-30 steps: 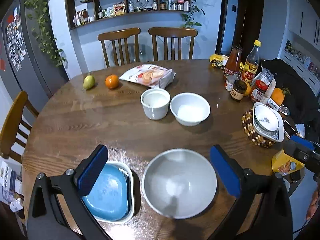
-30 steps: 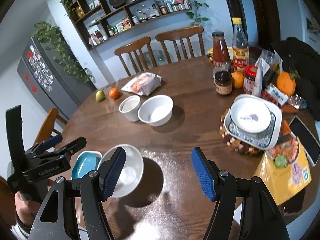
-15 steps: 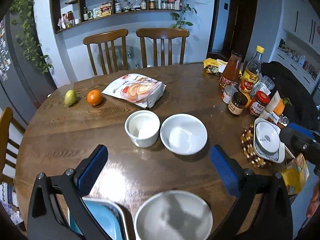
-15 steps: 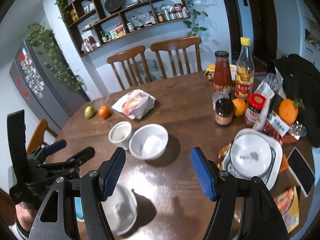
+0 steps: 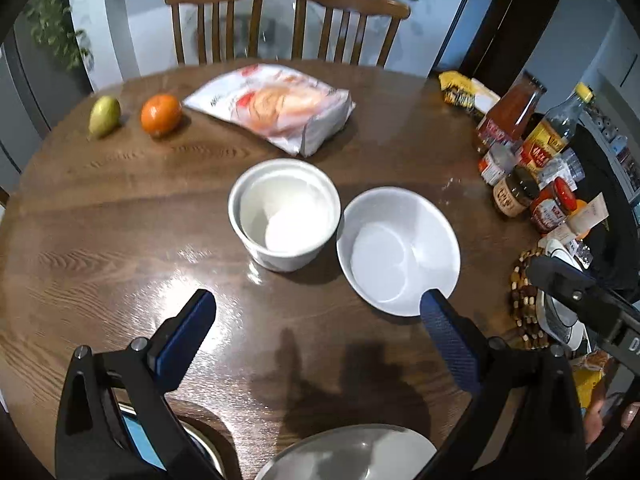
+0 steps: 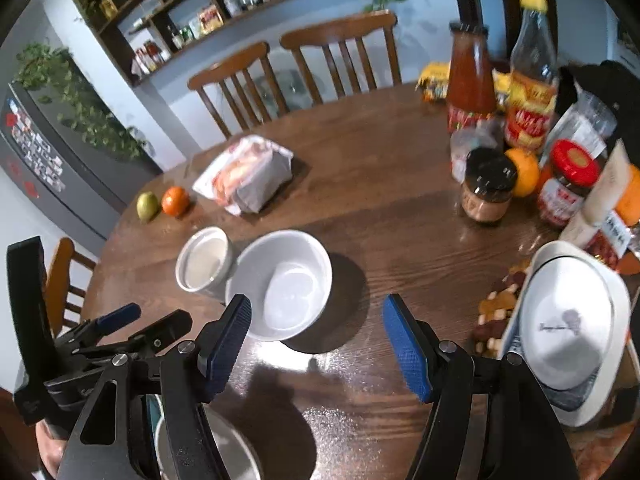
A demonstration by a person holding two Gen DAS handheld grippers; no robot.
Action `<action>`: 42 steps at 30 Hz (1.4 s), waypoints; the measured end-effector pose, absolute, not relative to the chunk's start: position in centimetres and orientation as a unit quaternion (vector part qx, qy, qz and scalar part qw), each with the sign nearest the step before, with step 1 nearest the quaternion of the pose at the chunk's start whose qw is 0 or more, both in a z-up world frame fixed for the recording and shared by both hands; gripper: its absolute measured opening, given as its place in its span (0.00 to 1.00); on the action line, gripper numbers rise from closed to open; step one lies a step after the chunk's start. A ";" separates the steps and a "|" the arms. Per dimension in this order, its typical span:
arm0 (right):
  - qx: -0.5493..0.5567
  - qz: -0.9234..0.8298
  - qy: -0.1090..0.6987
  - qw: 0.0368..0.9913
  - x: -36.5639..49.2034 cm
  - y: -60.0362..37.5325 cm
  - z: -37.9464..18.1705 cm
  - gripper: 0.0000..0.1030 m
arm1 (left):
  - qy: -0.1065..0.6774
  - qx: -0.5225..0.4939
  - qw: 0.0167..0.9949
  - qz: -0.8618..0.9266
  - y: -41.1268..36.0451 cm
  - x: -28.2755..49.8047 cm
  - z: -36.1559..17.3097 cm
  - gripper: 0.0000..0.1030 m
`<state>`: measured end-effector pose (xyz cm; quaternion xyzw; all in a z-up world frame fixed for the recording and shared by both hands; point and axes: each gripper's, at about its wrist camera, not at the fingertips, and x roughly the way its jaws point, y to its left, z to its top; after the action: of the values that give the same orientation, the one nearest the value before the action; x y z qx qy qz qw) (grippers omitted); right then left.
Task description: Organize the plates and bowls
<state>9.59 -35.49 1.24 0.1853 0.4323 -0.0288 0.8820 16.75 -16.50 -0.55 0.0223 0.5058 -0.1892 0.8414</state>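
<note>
A white straight-sided bowl (image 5: 285, 214) and a wider white bowl (image 5: 398, 250) stand side by side mid-table. My left gripper (image 5: 316, 304) hangs open and empty just short of them, its right finger at the wide bowl's near rim. A grey bowl (image 5: 348, 456) and a blue dish (image 5: 140, 440) in a white tray lie under it at the frame's bottom. In the right wrist view my right gripper (image 6: 316, 312) is open and empty, its left finger over the near edge of the wide bowl (image 6: 286, 284). A white bowl on stacked plates (image 6: 568, 328) sits at the right.
A snack bag (image 5: 276, 108), an orange (image 5: 160, 114) and a pear (image 5: 104, 115) lie at the far side. Sauce bottles and jars (image 6: 488, 192) crowd the right edge beside a beaded mat (image 5: 524, 304). Two wooden chairs (image 5: 280, 20) stand behind the table.
Both grippers have moved forward and lower over the table toward the two white bowls. The grey bowl and blue dish have slid to the bottom edge of the views.
</note>
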 end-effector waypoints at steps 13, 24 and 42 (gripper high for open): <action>0.204 -0.023 0.489 0.848 13.0 -36.0 -4.3 0.67 | 0.557 -0.006 0.802 -0.217 -18.6 19.2 -5.5 0.87; 0.241 -0.017 0.494 0.835 14.3 -36.6 -6.7 0.52 | 0.586 -0.049 0.778 -0.223 -19.3 20.4 -7.2 0.54; 0.231 0.010 0.502 0.833 14.9 -35.6 -7.3 0.11 | 0.576 -0.019 0.780 -0.244 -21.0 19.9 -7.3 0.17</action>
<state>14.88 -35.60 -7.34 0.2309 0.5021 0.0096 0.8334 19.90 -21.00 -7.31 -0.0191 0.5763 -0.2435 0.7799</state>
